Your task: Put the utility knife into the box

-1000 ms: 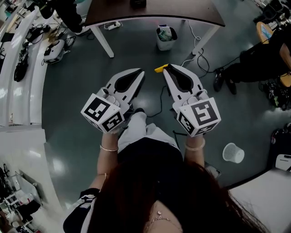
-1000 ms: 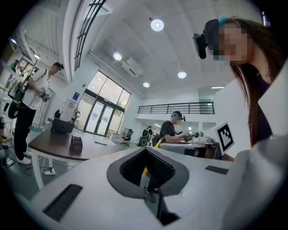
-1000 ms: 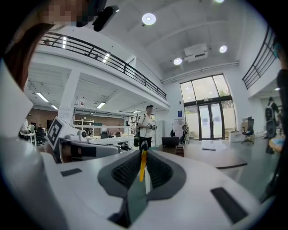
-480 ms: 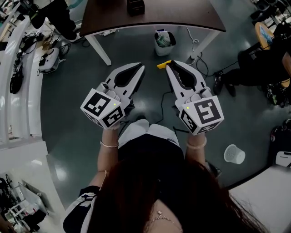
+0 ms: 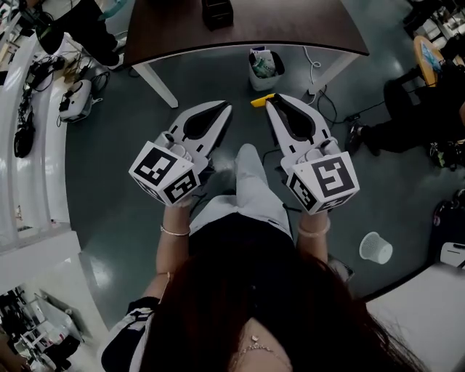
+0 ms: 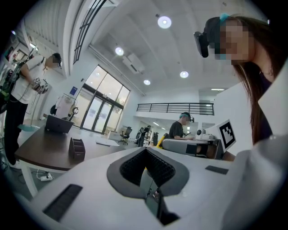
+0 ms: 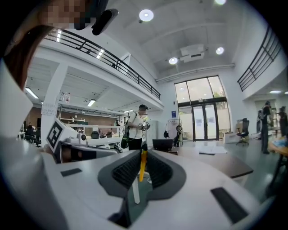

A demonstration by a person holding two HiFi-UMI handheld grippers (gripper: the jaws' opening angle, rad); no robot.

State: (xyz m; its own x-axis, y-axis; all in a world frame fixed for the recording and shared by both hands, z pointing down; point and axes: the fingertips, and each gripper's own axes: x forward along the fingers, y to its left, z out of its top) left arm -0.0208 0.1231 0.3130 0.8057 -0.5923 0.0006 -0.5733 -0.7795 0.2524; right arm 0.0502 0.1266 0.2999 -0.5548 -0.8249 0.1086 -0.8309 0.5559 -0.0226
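In the head view my right gripper [image 5: 270, 103] is shut on a yellow utility knife [image 5: 259, 101], whose end juts left past the tips. Seen from the right gripper view, the knife [image 7: 142, 165] stands upright between the dark ribbed pads [image 7: 126, 170]. My left gripper [image 5: 226, 109] is held beside it at the same height, jaws shut with nothing in them; its pads [image 6: 160, 166] meet in the left gripper view. A black box [image 5: 216, 12] sits on the dark brown table [image 5: 290, 29] ahead, well beyond both grippers.
A white bin [image 5: 266, 64] and cables lie under the table, between its white legs [image 5: 161, 83]. A white basket [image 5: 375, 247] stands on the floor at right, near a seated person [image 5: 418, 109]. A dark slotted holder [image 6: 77, 149] rests on the table.
The table has slid further into view and closer. The person's leg has stepped forward between the grippers. Both grippers keep their pose, the knife still held.
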